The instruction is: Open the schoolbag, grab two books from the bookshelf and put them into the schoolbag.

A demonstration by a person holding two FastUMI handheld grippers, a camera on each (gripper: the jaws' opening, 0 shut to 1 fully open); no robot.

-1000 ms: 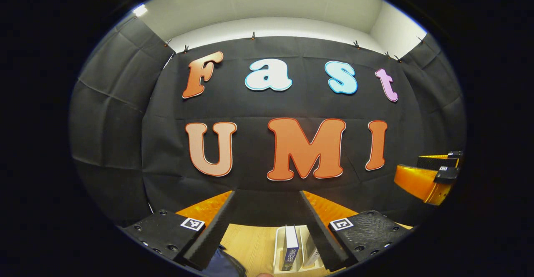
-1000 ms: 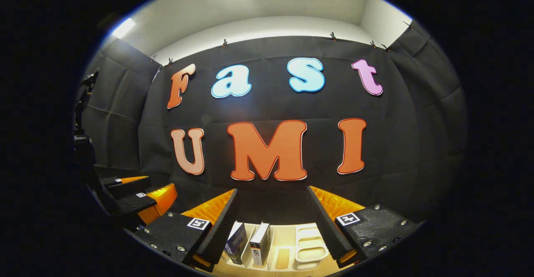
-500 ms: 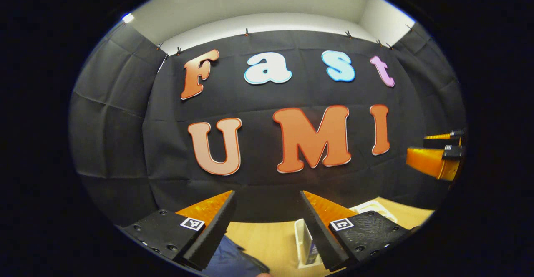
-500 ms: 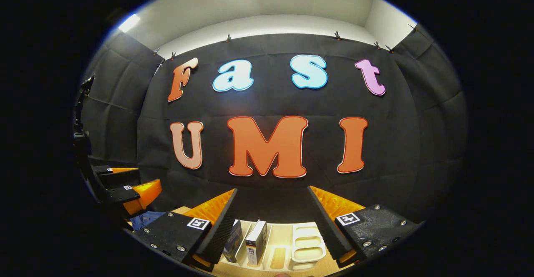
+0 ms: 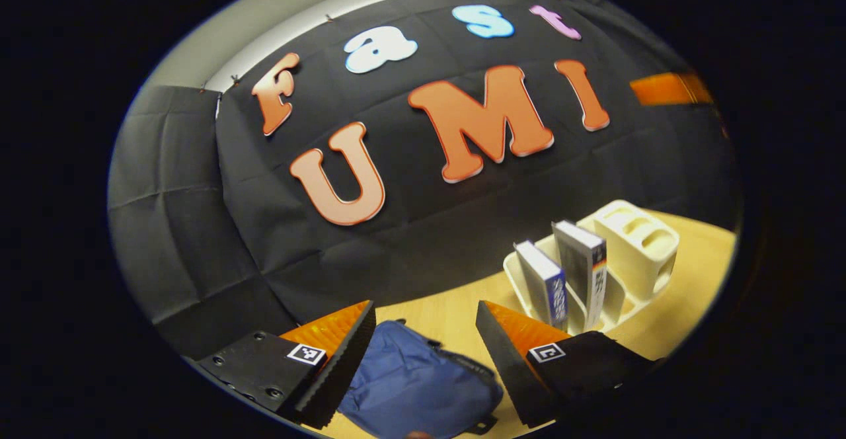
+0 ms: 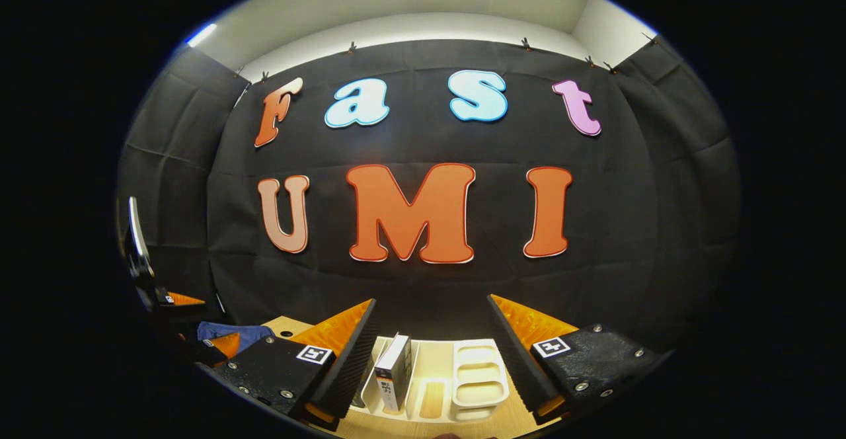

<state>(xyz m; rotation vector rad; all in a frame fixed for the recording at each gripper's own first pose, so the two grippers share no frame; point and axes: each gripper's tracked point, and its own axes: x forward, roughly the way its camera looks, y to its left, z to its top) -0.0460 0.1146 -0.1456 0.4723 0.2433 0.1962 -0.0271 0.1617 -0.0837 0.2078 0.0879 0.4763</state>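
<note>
In the left gripper view, a blue schoolbag (image 5: pixel 416 386) lies on the wooden table, just beyond and between the open fingers of my left gripper (image 5: pixel 423 320). To its right a cream bookshelf (image 5: pixel 634 240) holds two upright books: one with a blue spine (image 5: pixel 545 287) and one with a dark spine (image 5: pixel 585 274). In the right gripper view, my right gripper (image 6: pixel 433 313) hangs open above the bookshelf (image 6: pixel 476 376), with one book (image 6: pixel 393 373) between its fingers' line, apart from them. The left gripper (image 6: pixel 188 323) and a strip of the schoolbag (image 6: pixel 225 330) sit at the far left.
The wooden table (image 5: pixel 667 326) runs up to the black cloth wall behind it. The bookshelf's right end has several rounded slots (image 6: pixel 479 369). A blurred part of the right gripper (image 5: pixel 667 88) crosses the upper right of the left gripper view.
The left gripper has tilted down and rolled, bringing the schoolbag and both books into fuller sight. The right gripper has dipped slightly; both stay open.
</note>
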